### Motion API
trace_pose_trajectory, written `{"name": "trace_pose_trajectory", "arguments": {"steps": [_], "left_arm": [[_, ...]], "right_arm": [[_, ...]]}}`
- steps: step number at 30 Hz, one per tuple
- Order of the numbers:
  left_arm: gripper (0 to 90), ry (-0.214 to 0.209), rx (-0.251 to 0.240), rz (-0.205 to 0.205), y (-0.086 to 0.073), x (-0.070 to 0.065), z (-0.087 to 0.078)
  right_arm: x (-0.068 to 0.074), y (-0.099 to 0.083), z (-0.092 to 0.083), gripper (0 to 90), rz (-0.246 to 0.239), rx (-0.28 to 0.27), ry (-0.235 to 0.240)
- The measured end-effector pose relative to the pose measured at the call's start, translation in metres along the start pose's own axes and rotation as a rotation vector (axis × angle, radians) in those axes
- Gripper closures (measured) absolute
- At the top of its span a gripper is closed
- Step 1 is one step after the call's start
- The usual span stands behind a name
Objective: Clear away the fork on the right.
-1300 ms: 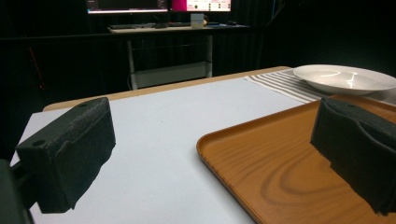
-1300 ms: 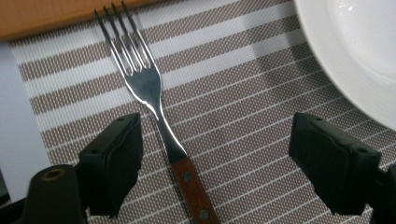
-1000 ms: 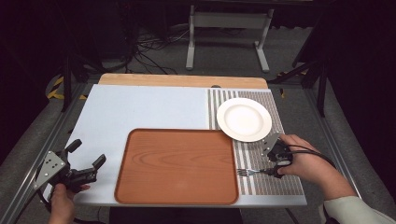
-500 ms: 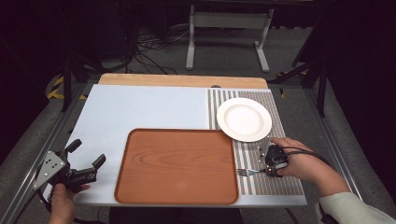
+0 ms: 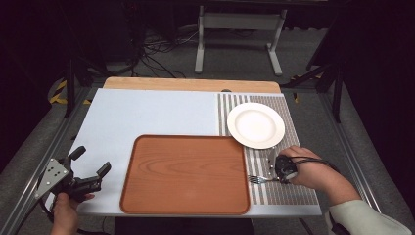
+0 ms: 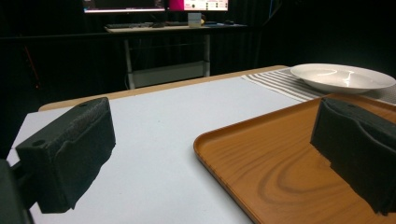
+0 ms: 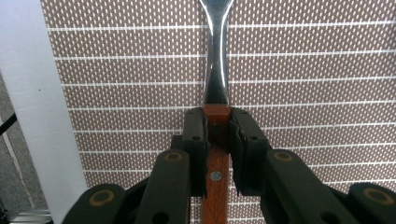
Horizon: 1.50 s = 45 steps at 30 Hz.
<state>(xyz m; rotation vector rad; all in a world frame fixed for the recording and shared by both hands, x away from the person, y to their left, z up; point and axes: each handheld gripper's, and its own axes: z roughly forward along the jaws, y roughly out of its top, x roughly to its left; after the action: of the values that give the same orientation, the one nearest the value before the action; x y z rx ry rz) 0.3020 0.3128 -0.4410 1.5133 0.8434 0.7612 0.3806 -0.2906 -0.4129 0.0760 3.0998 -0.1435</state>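
Note:
A fork [image 7: 217, 56] with a steel neck and a wooden handle lies on the striped placemat [image 7: 116, 70]. My right gripper [image 7: 217, 126] is shut on the wooden handle, one pad on each side. In the high view the fork's tines [image 5: 255, 179] point left toward the tray, and the right gripper [image 5: 284, 169] sits under a person's hand. A wooden tray [image 5: 186, 174] lies bare at the table's near middle. My left gripper [image 5: 91, 160] is held open at the table's near left corner, nothing between its fingers [image 6: 70, 149], beside the tray [image 6: 289, 154].
A white plate [image 5: 255, 125] rests on the placemat [image 5: 288, 196] behind the right hand, and shows again as plate [image 6: 343, 77]. A pale blue mat [image 5: 147, 112] covers the left of the table. A metal stand [image 5: 235, 29] rises beyond the far edge.
The right hand and gripper have shifted slightly left and toward the near edge, along the fork's handle. The left gripper has not moved.

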Motion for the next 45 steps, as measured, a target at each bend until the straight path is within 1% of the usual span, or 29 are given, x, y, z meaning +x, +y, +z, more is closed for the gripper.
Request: {"name": "trace_pose_trajectory", "arguments": {"steps": [4, 5, 6, 7, 9, 11, 12, 16, 18, 20, 21, 24, 25, 27, 28, 29, 30, 31, 33, 37, 39, 41, 44, 45], "left_arm": [[0.5, -0.001, 0.002, -0.001, 0.000, 0.000, 0.000], [0.5, -0.001, 0.003, -0.001, 0.000, 0.000, 0.001], [0.5, -0.003, 0.002, -0.001, 0.000, 0.000, 0.001], [0.5, -0.004, 0.003, 0.000, 0.000, 0.000, 0.001], [0.5, -0.003, 0.006, 0.000, 0.000, 0.000, 0.001], [0.5, -0.004, 0.005, -0.001, 0.000, 0.000, 0.001], [0.5, -0.002, 0.003, -0.001, 0.000, 0.000, 0.001], [0.5, -0.002, 0.002, -0.003, 0.000, 0.000, 0.000], [0.5, -0.002, 0.002, -0.003, 0.000, 0.000, 0.000], [0.5, -0.003, 0.002, -0.001, 0.000, 0.000, 0.000], [0.5, -0.003, 0.002, -0.002, 0.000, 0.000, 0.001], [0.5, -0.006, 0.003, -0.001, 0.000, 0.000, 0.001], [0.5, -0.007, 0.003, 0.000, 0.000, 0.000, 0.000], [0.5, -0.008, 0.002, 0.001, 0.000, 0.000, 0.000], [0.5, -0.007, 0.003, 0.001, 0.000, 0.000, 0.001], [0.5, -0.006, 0.004, 0.001, 0.000, 0.000, 0.001], [0.5, -0.007, 0.005, 0.001, 0.000, 0.000, 0.001], [0.5, -0.006, 0.005, 0.002, 0.000, 0.000, 0.001], [0.5, -0.003, 0.005, 0.001, 0.000, 0.000, 0.001], [0.5, -0.001, 0.005, -0.001, 0.000, 0.000, 0.001], [0.5, -0.002, 0.008, 0.002, -0.001, 0.000, 0.001], [0.5, 0.001, 0.008, 0.001, -0.001, 0.001, 0.001], [0.5, 0.000, 0.007, 0.000, -0.001, 0.001, 0.001], [0.5, 0.000, 0.007, 0.001, -0.001, 0.001, 0.001]], "right_arm": [[0.000, -0.001, 0.000, 78.0, -0.002, -0.007, -0.003], [0.001, -0.001, -0.001, 78.0, -0.003, -0.004, -0.016], [0.000, -0.002, -0.002, 78.0, -0.001, 0.002, -0.021], [0.000, -0.003, -0.004, 78.0, 0.008, -0.003, -0.026], [-0.001, -0.003, -0.010, 78.0, 0.020, -0.012, -0.045], [-0.001, -0.003, -0.013, 78.1, 0.025, -0.020, -0.048], [-0.001, -0.003, -0.018, 78.0, 0.031, -0.035, -0.057], [-0.002, -0.005, -0.030, 78.0, 0.045, -0.053, -0.086], [-0.003, -0.005, -0.034, 78.0, 0.058, -0.062, -0.089], [-0.003, -0.006, -0.038, 78.0, 0.059, -0.070, -0.092], [-0.003, -0.006, -0.040, 78.0, 0.071, -0.077, -0.096], [-0.004, -0.004, -0.049, 78.0, 0.075, -0.113, -0.119], [-0.004, -0.004, -0.050, 78.0, 0.073, -0.116, -0.129], [-0.004, -0.003, -0.052, 78.0, 0.076, -0.125, -0.134], [-0.005, 0.000, -0.057, 78.0, 0.097, -0.150, -0.119], [-0.005, 0.000, -0.057, 78.0, 0.097, -0.150, -0.119], [-0.004, 0.001, -0.058, 77.9, 0.107, -0.158, -0.118], [-0.005, 0.002, -0.060, 78.0, 0.093, -0.166, -0.132], [-0.005, 0.005, -0.064, 77.9, 0.109, -0.170, -0.139], [-0.005, 0.011, -0.073, 78.0, 0.122, -0.203, -0.165], [-0.006, 0.015, -0.078, 78.0, 0.129, -0.231, -0.174], [-0.005, 0.018, -0.081, 77.9, 0.152, -0.263, -0.178], [-0.005, 0.024, -0.085, 77.9, 0.177, -0.295, -0.185], [-0.005, 0.027, -0.086, 77.9, 0.204, -0.315, -0.179]]}}
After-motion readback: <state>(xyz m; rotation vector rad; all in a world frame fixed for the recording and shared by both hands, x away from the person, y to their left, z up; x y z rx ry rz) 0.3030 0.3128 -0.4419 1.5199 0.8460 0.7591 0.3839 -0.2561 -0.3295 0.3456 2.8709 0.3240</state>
